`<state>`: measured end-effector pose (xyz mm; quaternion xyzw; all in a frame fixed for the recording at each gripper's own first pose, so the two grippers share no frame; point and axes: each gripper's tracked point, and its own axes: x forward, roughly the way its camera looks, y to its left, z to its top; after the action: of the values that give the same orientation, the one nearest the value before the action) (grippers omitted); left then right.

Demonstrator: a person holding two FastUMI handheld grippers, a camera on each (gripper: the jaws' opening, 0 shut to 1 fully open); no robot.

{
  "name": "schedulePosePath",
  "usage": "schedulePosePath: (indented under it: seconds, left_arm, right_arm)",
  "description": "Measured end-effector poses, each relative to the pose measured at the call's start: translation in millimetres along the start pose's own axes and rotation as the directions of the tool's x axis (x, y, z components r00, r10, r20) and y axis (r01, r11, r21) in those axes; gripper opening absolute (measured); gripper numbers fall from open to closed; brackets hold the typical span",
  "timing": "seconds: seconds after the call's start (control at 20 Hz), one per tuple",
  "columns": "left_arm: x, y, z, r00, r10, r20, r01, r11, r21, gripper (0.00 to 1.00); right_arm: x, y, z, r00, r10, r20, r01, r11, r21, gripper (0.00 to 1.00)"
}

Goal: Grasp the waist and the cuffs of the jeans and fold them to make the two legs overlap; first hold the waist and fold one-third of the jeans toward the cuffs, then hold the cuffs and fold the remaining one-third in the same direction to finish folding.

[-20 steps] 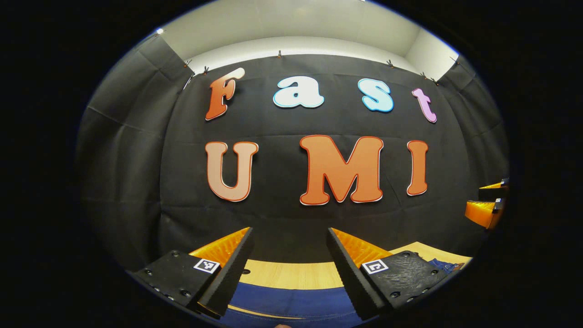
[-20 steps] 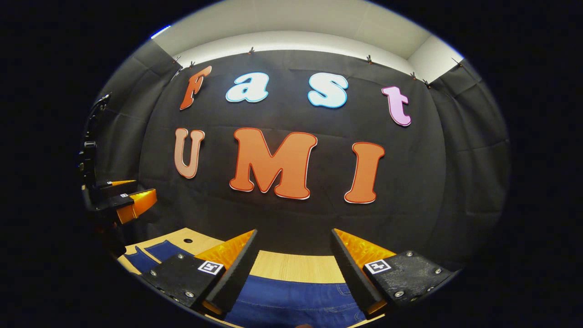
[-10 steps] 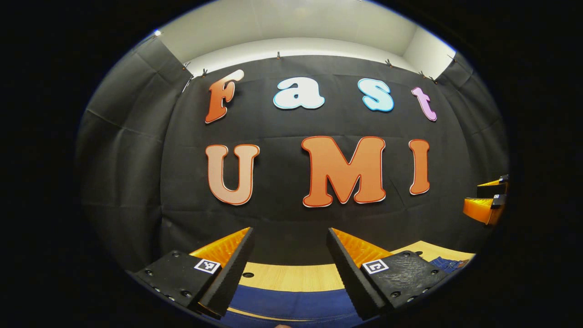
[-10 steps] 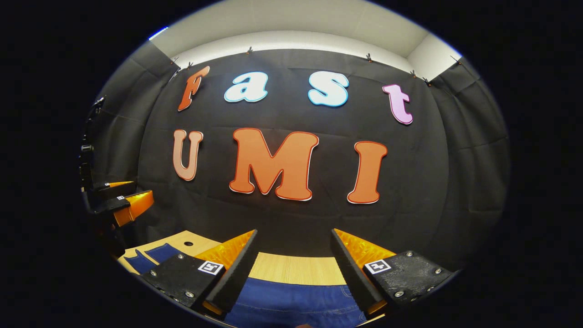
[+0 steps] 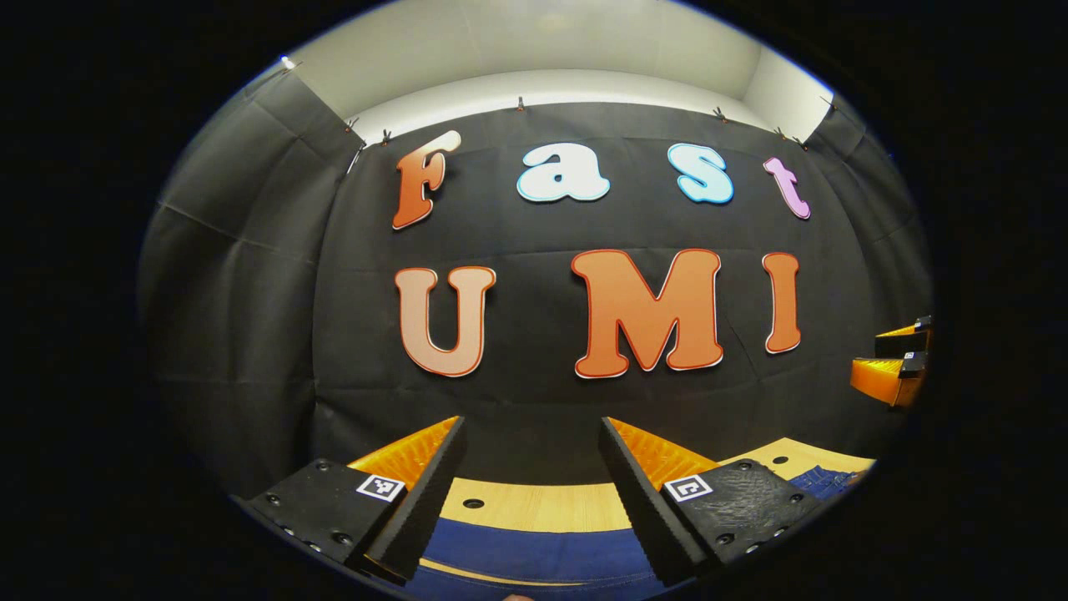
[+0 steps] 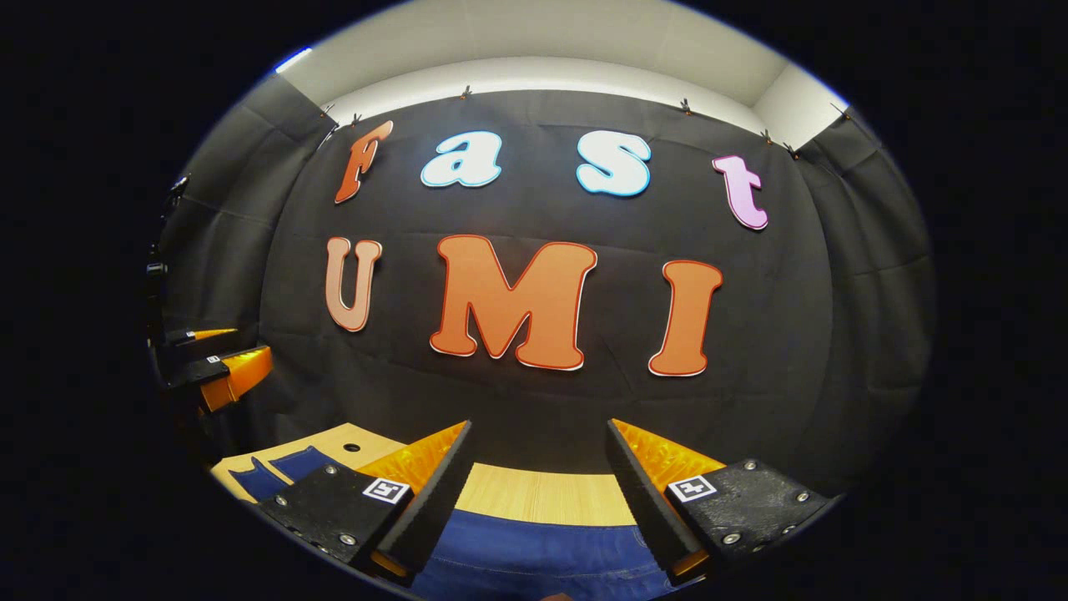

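Left claw point(image 5: 531, 492) wide, gripping nothing, above jeans point(image 5: 534, 551). Right claw point(image 6: 538, 497) wide too, over blue denim. Jeans flat on wooden surface point(image 6: 542, 494); black cloth wall point(image 6: 534, 401) behind.

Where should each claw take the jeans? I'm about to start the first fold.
Judging by the pose, grip the far edge of the jeans, which lies flat on the wooden table. Bring the open right claw and open left claw down from above, pinching that edge. Which end is the waist cannot be told.
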<state>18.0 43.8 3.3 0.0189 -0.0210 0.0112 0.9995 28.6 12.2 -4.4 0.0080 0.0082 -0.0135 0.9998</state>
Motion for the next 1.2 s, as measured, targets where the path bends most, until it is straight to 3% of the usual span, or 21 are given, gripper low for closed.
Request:
schedulePosePath:
  seconds: [0.05, 0.1, 0.3, 0.45, 0.5, 0.55, 0.8, 0.95, 1.2]
  left_arm:
    - [-3, 4, 1, 1.0, 0.006, 0.001, -0.006, 1.0, 0.004, 0.96]
    - [-4, 8, 2, 1.0, 0.009, 0.001, -0.009, 1.0, 0.008, 0.97]
    - [-9, 23, -3, 1.0, 0.025, -0.008, -0.024, 1.0, 0.018, 0.97]
    - [-14, 34, -6, 1.0, 0.026, -0.008, -0.025, 0.999, 0.044, 0.97]
    - [-14, 39, -5, 1.0, 0.026, -0.003, -0.025, 0.998, 0.054, 0.97]
    - [-15, 42, -7, 1.0, 0.018, -0.01, -0.017, 0.999, 0.049, 0.97]
    - [-11, 75, -54, 0.987, 0.009, -0.16, -0.018, 0.998, -0.06, 0.99]
    - [-27, 105, -105, 0.953, 0.013, -0.302, -0.042, 0.995, -0.092, 0.99]
    - [-46, 151, -187, 0.857, 0.002, -0.516, -0.117, 0.975, -0.191, 0.97]
  right_arm:
    - [0, 0, 0, 1.0, -0.002, -0.002, 0.002, 1.0, 0.002, 0.93]
    - [-1, 1, 0, 1.0, 0.003, -0.005, -0.003, 1.0, 0.005, 0.97]
    - [-4, -6, 0, 1.0, -0.022, -0.004, 0.022, 1.0, -0.007, 0.93]
    - [-6, -10, -3, 0.999, -0.038, -0.013, 0.038, 0.999, -0.019, 0.97]
    - [-6, -12, -2, 0.999, -0.05, -0.012, 0.049, 0.999, -0.023, 0.93]
    - [-6, -13, -3, 0.999, -0.051, -0.017, 0.05, 0.998, -0.023, 0.97]
    - [-12, -25, -29, 0.992, -0.081, -0.101, 0.077, 0.996, -0.038, 0.97]
    - [-17, -39, -60, 0.973, -0.101, -0.206, 0.104, 0.995, 0.003, 0.97]
    - [-31, -61, -118, 0.897, -0.157, -0.413, 0.214, 0.972, 0.097, 1.0]
